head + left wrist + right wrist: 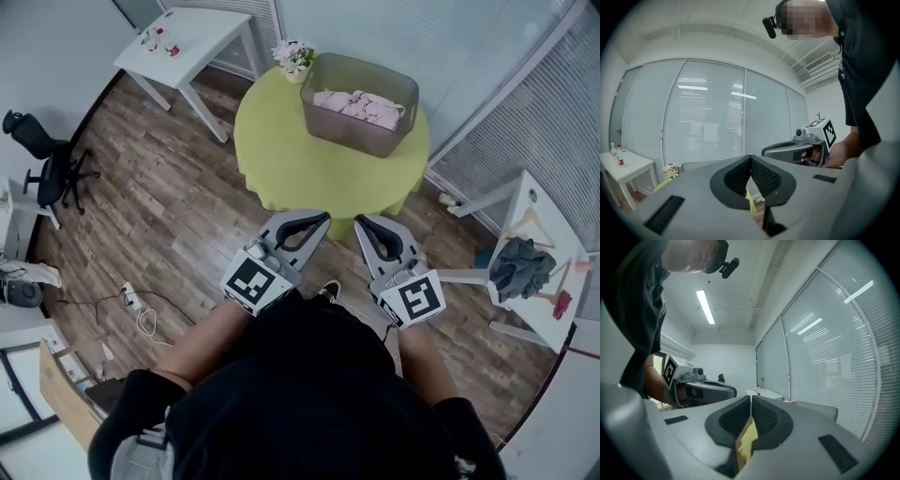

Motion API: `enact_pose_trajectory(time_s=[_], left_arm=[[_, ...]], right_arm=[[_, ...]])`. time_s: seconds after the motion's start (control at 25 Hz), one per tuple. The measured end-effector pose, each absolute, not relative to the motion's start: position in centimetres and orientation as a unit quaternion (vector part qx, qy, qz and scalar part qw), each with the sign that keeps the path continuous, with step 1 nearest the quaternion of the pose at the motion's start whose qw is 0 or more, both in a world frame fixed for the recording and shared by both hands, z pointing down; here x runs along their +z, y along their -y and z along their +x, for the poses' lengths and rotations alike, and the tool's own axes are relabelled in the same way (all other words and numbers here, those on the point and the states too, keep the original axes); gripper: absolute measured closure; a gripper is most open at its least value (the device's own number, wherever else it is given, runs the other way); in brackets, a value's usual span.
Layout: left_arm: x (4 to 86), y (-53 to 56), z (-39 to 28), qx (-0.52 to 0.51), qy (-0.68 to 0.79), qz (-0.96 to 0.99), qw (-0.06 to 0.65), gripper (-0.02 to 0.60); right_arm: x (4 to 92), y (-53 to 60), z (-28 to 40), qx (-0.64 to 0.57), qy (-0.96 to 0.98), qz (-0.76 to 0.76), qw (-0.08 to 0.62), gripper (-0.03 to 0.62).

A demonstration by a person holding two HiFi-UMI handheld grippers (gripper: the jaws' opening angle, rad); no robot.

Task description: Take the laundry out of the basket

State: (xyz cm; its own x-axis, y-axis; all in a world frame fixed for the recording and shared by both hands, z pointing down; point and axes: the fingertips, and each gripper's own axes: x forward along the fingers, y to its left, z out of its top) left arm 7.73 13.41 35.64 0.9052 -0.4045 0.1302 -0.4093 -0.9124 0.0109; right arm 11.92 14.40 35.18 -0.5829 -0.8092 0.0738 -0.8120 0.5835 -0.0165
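A grey translucent basket (361,98) sits at the far side of a round table with a yellow-green cloth (300,155). Pink and white laundry (359,105) lies inside it. My left gripper (322,217) and right gripper (360,221) hover side by side at the table's near edge, both short of the basket. Each one is shut with nothing between its jaws. In the left gripper view my left gripper (750,158) has its pads touching at the tips, and the right gripper's body (797,149) shows beside it. In the right gripper view my right gripper (751,397) is likewise shut.
A small pot of flowers (294,58) stands on the table left of the basket. A white table (187,42) is at the back left, an office chair (47,159) at the left. A white rack with dark clothes (521,264) stands at the right. Cables (141,314) lie on the wooden floor.
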Motion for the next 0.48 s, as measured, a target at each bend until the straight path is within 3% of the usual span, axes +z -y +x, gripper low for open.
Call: enact_pose_trajectory(time_s=[0.48], left_arm=[[36.1,-10.0,9.8,0.056,0.214,0.975,0.022,0.575]], right_arm=[[35.6,-11.4,14.2,0.028,0.886,0.461,0.029,0.566]])
